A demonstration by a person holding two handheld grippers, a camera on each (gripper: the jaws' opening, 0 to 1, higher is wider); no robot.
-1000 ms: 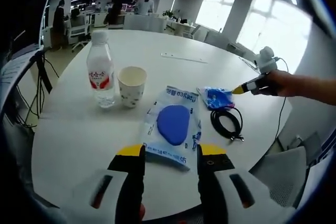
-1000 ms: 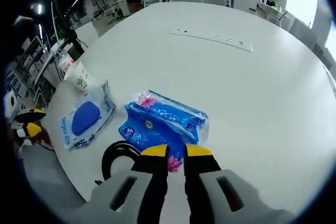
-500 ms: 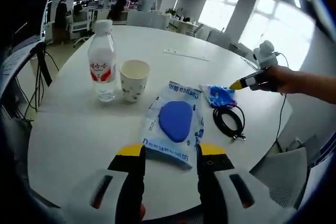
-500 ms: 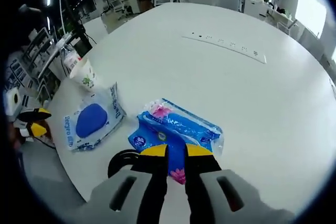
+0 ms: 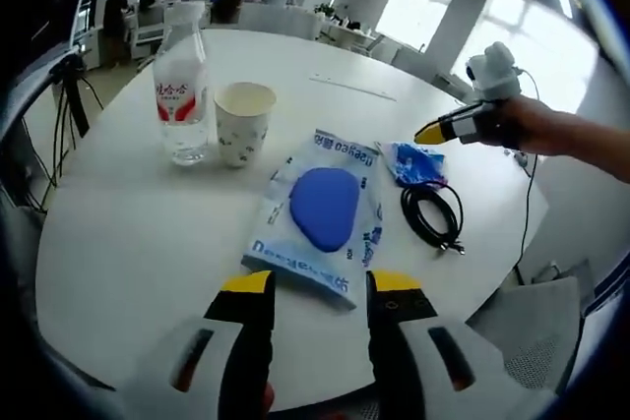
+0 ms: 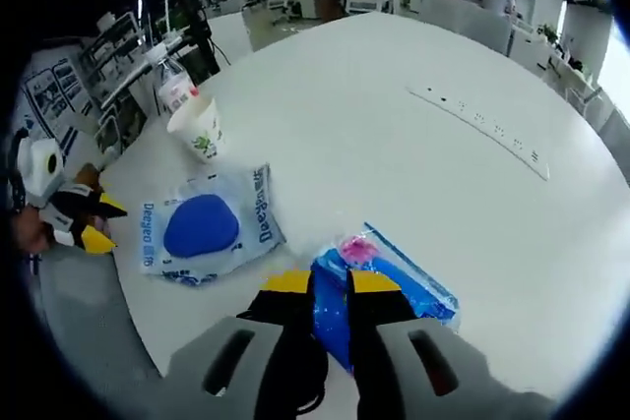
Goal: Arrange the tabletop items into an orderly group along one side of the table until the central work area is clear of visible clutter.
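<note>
Right gripper view: the blue tissue pack is partly hidden behind the jaws. The black cable coil at the table's near edge is largely covered by them. The water bottle is too small to read.

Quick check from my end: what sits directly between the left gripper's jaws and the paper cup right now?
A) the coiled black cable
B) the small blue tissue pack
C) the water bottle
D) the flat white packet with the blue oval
D: in the left gripper view the white packet with the blue oval lies just beyond the left gripper, with the paper cup farther on; the black cable lies off to the side.
</note>
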